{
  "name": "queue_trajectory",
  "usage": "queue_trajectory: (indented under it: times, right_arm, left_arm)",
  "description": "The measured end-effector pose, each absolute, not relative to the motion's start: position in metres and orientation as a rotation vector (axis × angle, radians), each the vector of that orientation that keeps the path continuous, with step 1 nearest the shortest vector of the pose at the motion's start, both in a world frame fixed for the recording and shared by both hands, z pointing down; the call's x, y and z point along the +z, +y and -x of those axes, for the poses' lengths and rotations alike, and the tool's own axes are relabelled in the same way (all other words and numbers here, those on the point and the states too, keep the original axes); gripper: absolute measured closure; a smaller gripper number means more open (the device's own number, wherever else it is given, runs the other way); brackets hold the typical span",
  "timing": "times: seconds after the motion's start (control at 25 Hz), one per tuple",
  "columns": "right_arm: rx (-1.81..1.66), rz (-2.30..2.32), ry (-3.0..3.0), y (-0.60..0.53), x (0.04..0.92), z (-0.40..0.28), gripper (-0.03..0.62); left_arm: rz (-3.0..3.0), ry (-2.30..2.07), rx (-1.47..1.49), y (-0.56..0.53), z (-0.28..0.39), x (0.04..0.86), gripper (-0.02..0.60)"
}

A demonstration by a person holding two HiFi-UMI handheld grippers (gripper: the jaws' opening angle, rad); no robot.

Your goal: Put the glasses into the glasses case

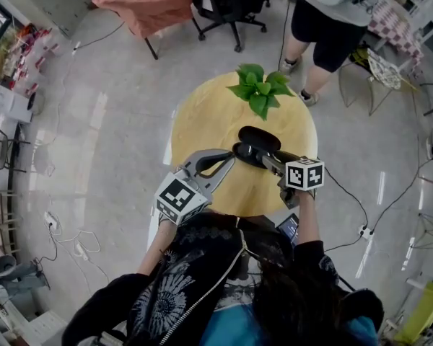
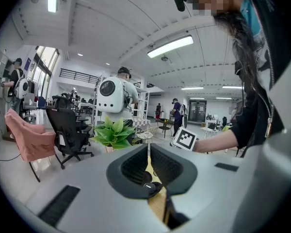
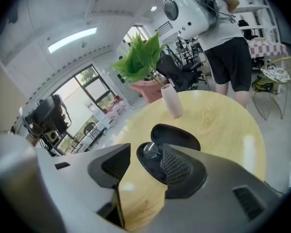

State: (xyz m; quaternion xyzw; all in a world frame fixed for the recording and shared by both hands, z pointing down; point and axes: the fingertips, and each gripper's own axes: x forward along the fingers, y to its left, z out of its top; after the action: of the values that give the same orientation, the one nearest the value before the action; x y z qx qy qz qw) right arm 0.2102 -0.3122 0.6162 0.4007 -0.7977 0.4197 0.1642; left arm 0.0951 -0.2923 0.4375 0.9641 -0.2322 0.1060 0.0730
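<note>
A black glasses case (image 1: 257, 140) lies open in the middle of the round wooden table (image 1: 202, 121). The glasses (image 3: 150, 151) rest in its lower half, one lens showing, with the lid (image 3: 177, 136) tipped back behind. My right gripper (image 3: 145, 171) hangs just above the case, jaws wide apart and nothing between them. My left gripper (image 1: 234, 151) reaches the case's left end. In the left gripper view its jaws stand almost together, with the case (image 2: 153, 188) and a lens in the slit between them.
A leafy plant in a white vase (image 1: 260, 89) stands at the table's far edge. A person (image 1: 332, 20) stands just behind the table. A black office chair (image 1: 231, 6) and a pink chair (image 1: 144, 2) are farther back. Cables run over the floor on the right.
</note>
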Motion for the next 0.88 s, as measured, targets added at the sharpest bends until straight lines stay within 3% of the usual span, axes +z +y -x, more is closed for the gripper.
queue_trajectory:
  times: [0.32,0.64,0.88]
  right_arm:
    - [1.13,-1.277,-2.417,-0.298,0.552,-0.191,0.39]
    - [1.109,-1.396,-2.59,-0.266,0.488,-0.147,0.433]
    - [1.051,-1.491,-2.563,-0.233,0.486,-0.109,0.477]
  left_arm:
    - [-2.914,-0.644,0.302,-0.278,-0.084,0.435,0.558]
    - [-2.947,-0.567,0.281,-0.252,-0.062,0.431,0.558]
    - [-2.964,-0.512,0.279,-0.222,-0.029,0.431,0.558]
